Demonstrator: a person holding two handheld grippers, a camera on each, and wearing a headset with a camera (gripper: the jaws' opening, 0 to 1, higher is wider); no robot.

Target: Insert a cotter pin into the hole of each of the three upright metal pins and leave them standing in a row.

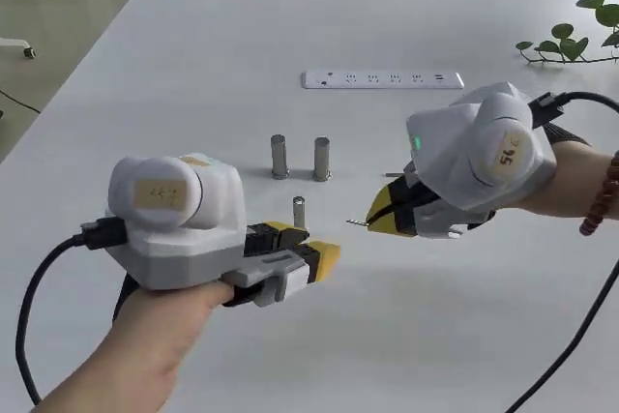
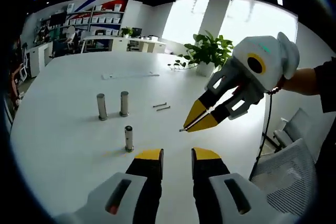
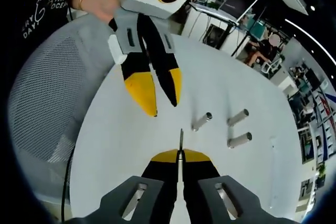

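Right fingers (image 3: 195,157) clamp cotter pin (image 3: 181,139), seemingly pointing straight forward along them.

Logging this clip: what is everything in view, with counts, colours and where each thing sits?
Metal pins: three, silver, upright mid-table; two side by side, one nearer in front.
Loose cotter pins: two, silver, lying on the table right of the pair.
Held cotter pin: one, silver, sticking out of the right gripper's tips.
Power strip: one, white, far part of the table.
Plant: one, green, far right table edge.
Mesh chair: one, grey, beside the table.
Table: one, white.
Left gripper: white body, yellow-tipped jaws, open, near the front pin.
Right gripper: same colours, shut on the held cotter pin.
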